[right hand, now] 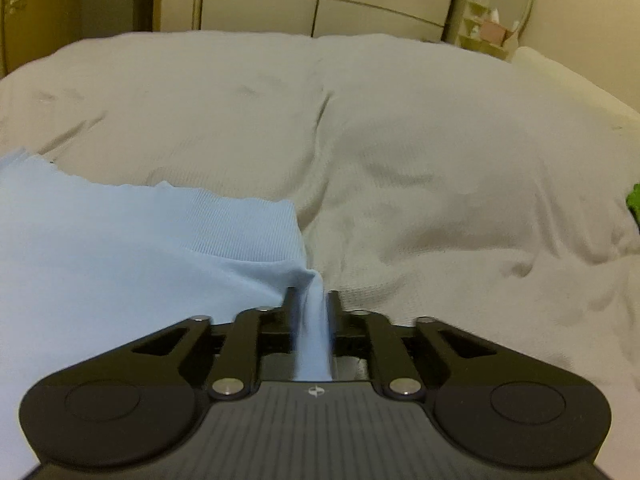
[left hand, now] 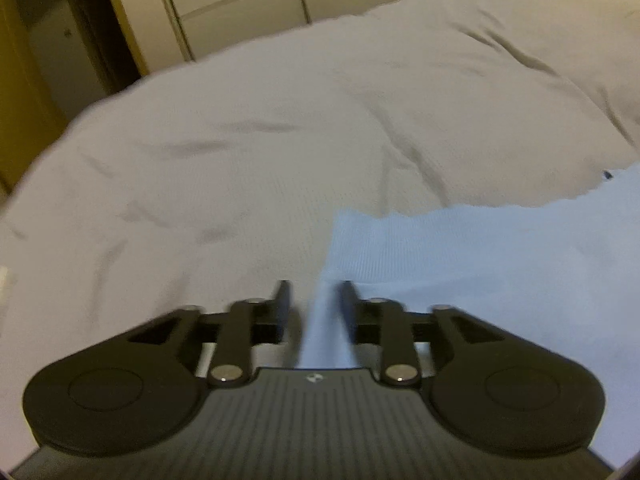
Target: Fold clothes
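While the blue cloth [right hand: 120, 248] lies over the bed [right hand: 400, 140], each corner runs between narrow fingers: left gripper [left hand: 314, 292] looser, right gripper [right hand: 312, 296] pinching it.

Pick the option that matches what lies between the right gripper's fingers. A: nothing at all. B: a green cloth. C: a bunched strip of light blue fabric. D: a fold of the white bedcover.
C: in the right wrist view a gathered strip of the light blue garment runs up between the two fingers of the right gripper, above the white bedcover.
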